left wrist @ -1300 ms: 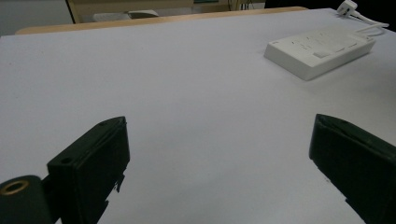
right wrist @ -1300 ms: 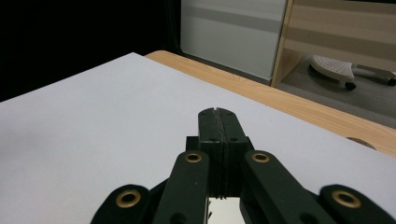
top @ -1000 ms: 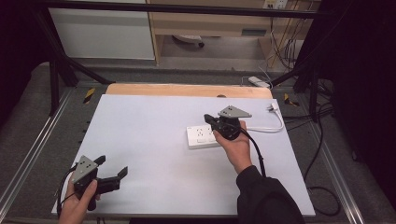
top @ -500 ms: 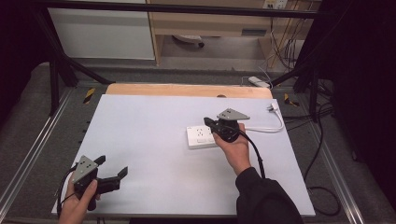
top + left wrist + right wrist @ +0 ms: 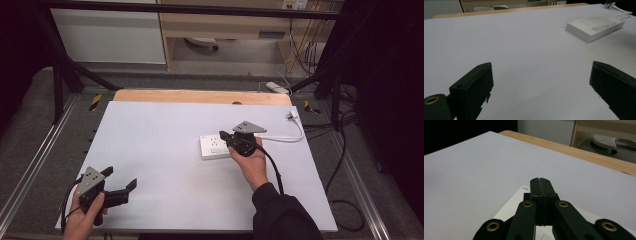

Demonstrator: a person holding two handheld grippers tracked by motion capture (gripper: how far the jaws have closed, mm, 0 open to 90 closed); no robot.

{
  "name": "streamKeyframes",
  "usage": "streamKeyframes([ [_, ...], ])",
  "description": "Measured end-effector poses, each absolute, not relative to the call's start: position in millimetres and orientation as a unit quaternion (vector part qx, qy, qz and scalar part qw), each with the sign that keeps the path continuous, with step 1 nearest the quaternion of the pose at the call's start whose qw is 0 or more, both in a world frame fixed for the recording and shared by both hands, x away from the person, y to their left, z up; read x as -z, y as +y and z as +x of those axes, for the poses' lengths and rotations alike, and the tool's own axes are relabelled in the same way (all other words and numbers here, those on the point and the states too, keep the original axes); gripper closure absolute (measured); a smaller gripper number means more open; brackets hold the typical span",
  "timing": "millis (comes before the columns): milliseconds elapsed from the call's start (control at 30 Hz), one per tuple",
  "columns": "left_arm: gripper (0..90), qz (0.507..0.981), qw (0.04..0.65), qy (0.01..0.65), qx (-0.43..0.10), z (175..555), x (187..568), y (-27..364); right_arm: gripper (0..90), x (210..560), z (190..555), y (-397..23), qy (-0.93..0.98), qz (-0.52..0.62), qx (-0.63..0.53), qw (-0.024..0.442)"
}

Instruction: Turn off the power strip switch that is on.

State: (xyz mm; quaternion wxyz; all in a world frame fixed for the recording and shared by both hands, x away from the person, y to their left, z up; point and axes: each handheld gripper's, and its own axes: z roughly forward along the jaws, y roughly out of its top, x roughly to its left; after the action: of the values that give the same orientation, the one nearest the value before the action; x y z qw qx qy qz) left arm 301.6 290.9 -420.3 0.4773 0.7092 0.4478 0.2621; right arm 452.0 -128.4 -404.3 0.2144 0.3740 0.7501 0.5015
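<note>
Power strip [image 5: 216, 145] mid-table, right gripper [image 5: 225, 136] closed, seemingly above it, left gripper [image 5: 121, 184] open near front edge.

your right hand-held gripper [image 5: 225, 136] covers part of the power strip [image 5: 214, 146] in the high view, and in its own view the strip [image 5: 517, 202] runs under the jaws and off the bottom edge. the socket markings are too small to read. your left forearm is cut off by the bottom edge.
</note>
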Motion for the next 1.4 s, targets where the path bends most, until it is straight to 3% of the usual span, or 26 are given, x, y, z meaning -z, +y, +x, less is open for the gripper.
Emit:
streamKeyframes([
  [1400, 5.0, 0.713, 0.475, 0.445, -0.261, 301.8, 420.8, 290.4, 90.0, 440.6, 448.4, -115.2, 0.769, 0.381, -0.477, 0.187],
])
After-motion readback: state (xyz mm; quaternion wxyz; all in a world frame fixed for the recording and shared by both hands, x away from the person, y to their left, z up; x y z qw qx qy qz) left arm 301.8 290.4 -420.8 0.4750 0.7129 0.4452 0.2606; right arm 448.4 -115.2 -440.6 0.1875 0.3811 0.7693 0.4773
